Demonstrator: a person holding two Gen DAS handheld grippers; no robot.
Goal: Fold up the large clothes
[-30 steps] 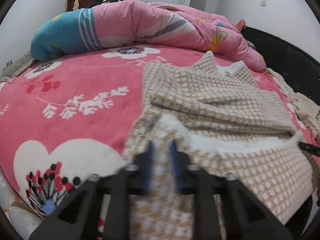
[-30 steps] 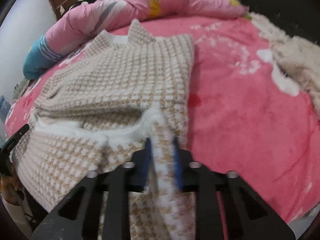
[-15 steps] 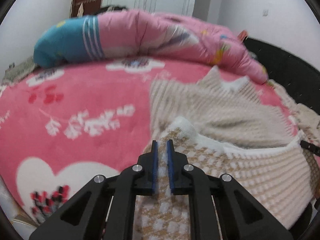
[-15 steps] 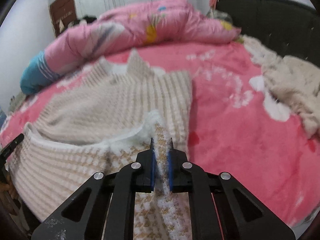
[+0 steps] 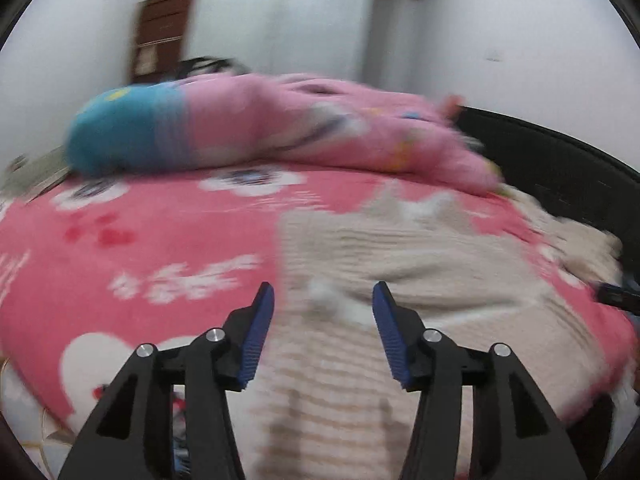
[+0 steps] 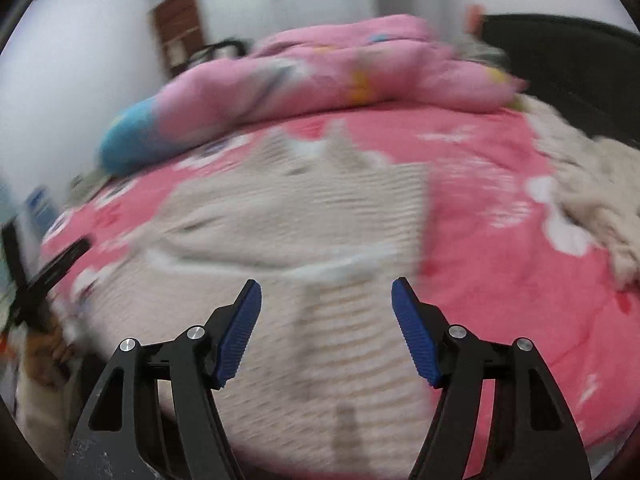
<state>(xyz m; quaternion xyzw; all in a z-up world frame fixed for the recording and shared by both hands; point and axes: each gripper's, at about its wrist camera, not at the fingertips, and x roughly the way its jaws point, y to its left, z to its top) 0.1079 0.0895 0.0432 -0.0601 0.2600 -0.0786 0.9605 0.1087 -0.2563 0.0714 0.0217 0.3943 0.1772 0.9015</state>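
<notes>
Both jaws opening, nothing pinched: L gripper (image 5: 323, 332) & R gripper (image 6: 326, 330) hang just above the sweater (image 6: 304, 216), letting its folded hem drop. Sweater lies mid-bed (image 6: 500, 280), below the duvet (image 5: 320, 128), bottom flap doubled up, prob. so next fold stays flat.

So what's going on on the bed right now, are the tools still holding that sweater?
No. A person is folding a beige checked sweater on a pink flowered blanket, one tool in each hand. Both the left tool and the right tool are opening, pads clear of the fabric. The sweater lies beneath them with its lower part folded up over the body. A rolled pink quilt lies behind it, and a cream fluffy garment to the right.
</notes>
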